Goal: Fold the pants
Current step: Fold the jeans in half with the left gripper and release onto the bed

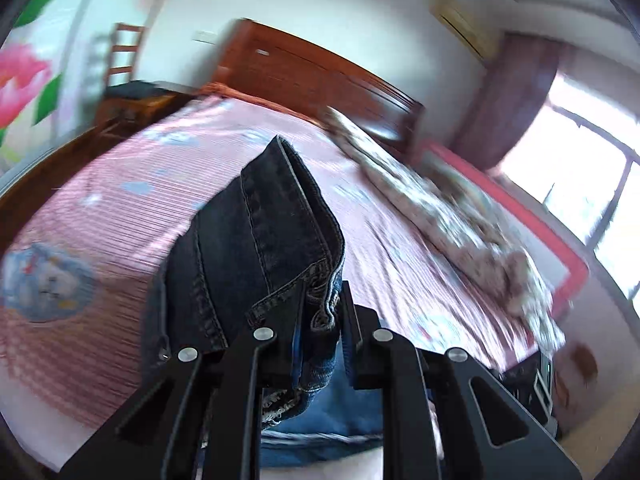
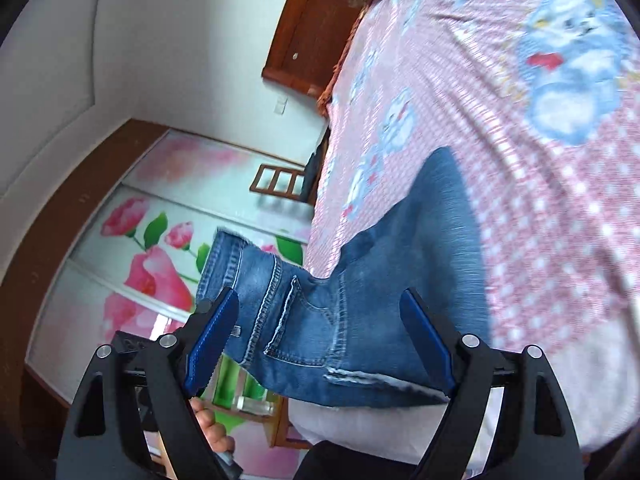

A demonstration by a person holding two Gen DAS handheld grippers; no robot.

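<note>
Left claw (image 1: 320, 320), pressed together on a bunched fold of the pants (image 1: 276, 236), lifts the dark denim above the bed (image 1: 100, 208). Right claw (image 2: 320, 340), spread wide, grips nothing; the pants' pocketed seat hangs between its blue pads (image 2: 210, 344) at the bed's near edge, one leg lying across the pink sheet (image 2: 540, 200).

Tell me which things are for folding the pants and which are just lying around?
For the job: jeans, left hand-held gripper clamped on them, right hand-held gripper open, bed.

Just lying around: floral quilt, wooden chair, curtain.
</note>
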